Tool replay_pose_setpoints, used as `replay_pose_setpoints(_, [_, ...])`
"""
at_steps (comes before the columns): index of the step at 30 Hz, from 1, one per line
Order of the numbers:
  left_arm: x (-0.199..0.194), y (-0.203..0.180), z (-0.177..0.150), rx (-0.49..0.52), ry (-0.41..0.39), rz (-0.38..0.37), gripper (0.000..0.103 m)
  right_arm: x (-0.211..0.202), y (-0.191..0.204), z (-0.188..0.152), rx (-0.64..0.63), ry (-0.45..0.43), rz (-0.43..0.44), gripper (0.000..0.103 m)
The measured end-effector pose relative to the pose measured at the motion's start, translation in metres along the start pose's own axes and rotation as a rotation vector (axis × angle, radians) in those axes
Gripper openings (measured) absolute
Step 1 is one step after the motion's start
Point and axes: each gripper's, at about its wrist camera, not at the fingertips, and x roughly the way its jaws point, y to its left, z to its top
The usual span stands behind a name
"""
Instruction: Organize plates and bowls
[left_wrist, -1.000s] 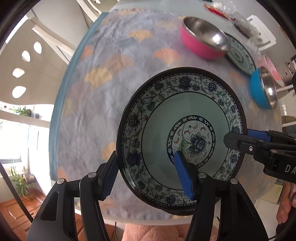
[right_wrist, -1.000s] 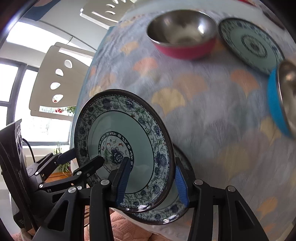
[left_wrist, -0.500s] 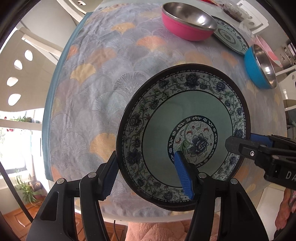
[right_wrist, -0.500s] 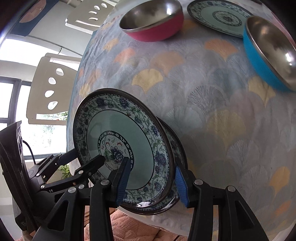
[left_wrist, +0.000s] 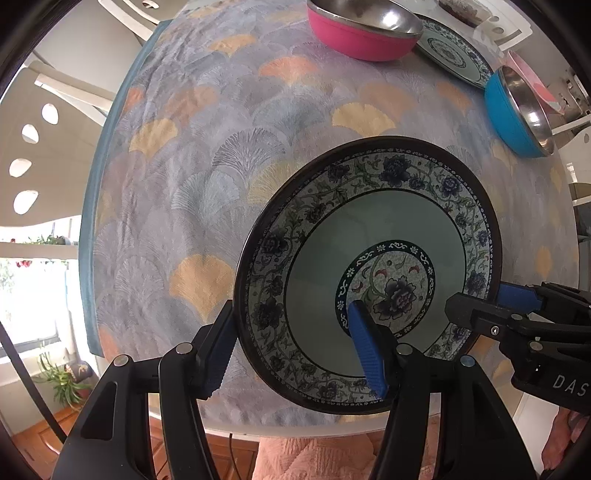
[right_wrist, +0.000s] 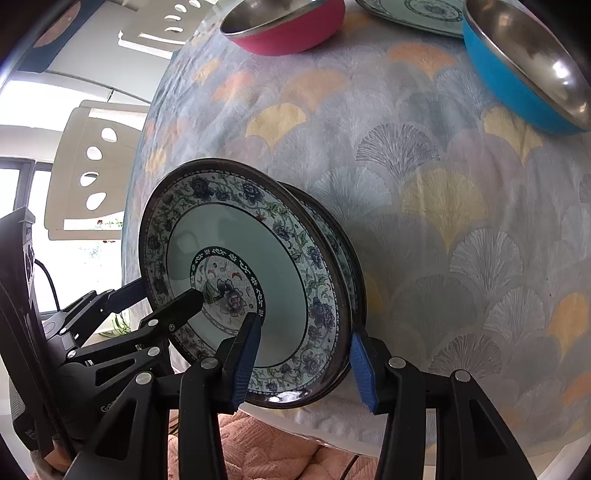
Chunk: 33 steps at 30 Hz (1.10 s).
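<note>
Gripping opposite rims of one floral, dark-edged ceramic plate (left_wrist: 373, 240), the left tool (left_wrist: 291, 347) and right tool (right_wrist: 301, 362) each have one pad inside the dish and one outside. It sits on a second matching plate (right_wrist: 349, 251) near the cloth-covered counter (left_wrist: 221, 166) edge. Beyond stand a pink-sided steel bowl (left_wrist: 364, 31), blue-sided steel bowl (left_wrist: 517, 110) and third plate (left_wrist: 454, 55).
</note>
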Motion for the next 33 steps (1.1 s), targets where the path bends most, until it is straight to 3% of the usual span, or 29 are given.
replay_pose_setpoints(33, [0.036,0.003,-0.002,0.014,0.032,-0.001,0.057,0.006,-0.002,-0.001,0.027,0.012,-0.011,0.046])
